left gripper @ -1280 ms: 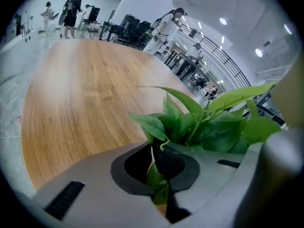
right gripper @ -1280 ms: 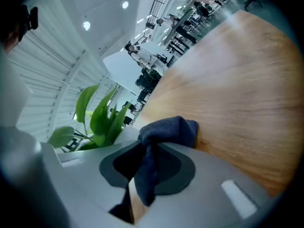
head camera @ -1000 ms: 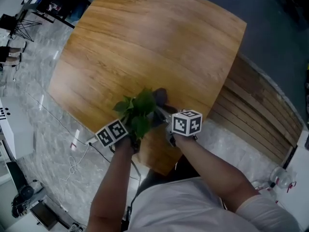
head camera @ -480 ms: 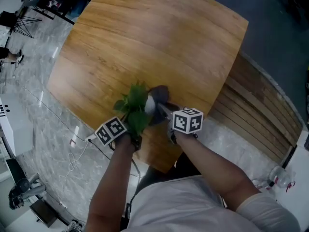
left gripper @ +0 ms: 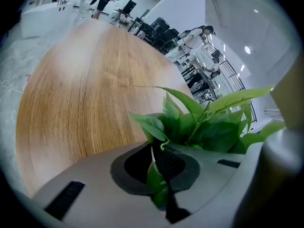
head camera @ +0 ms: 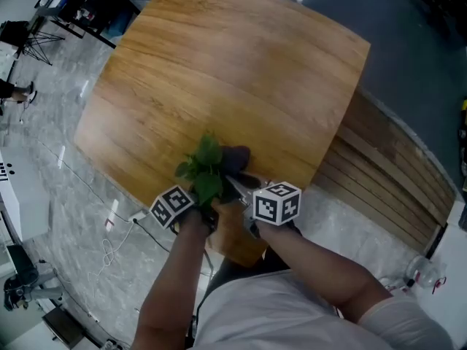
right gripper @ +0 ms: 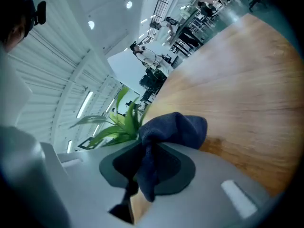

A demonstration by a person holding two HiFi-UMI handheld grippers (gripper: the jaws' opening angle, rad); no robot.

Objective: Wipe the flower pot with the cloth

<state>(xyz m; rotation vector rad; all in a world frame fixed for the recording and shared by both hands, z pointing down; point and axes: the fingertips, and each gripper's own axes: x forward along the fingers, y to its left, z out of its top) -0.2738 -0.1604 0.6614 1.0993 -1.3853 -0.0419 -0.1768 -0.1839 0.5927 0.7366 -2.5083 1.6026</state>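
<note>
Right, the left gripper (left gripper: 159, 161) is pinched almost fully closed on a leaf of the plant (left gripper: 204, 127), with a thin pale sliver (left gripper: 152, 152) beside it that may be the pot's rim, hard to say. The flower pot itself sits at the near edge of the wooden table (head camera: 233, 71), buried under the foliage in the head view. Over on the other side, the right gripper (right gripper: 142, 164) is clamped tight on the dark blue cloth (right gripper: 173, 127), a soft wad bulging past the jaws, right beside the leaves. That cloth looks limp and will fold around a curve nicely. The pot looks light and top-heavy, likely to tip or skid under a firm rub, and leaves tear, so the rigid rim is the place to hold.
</note>
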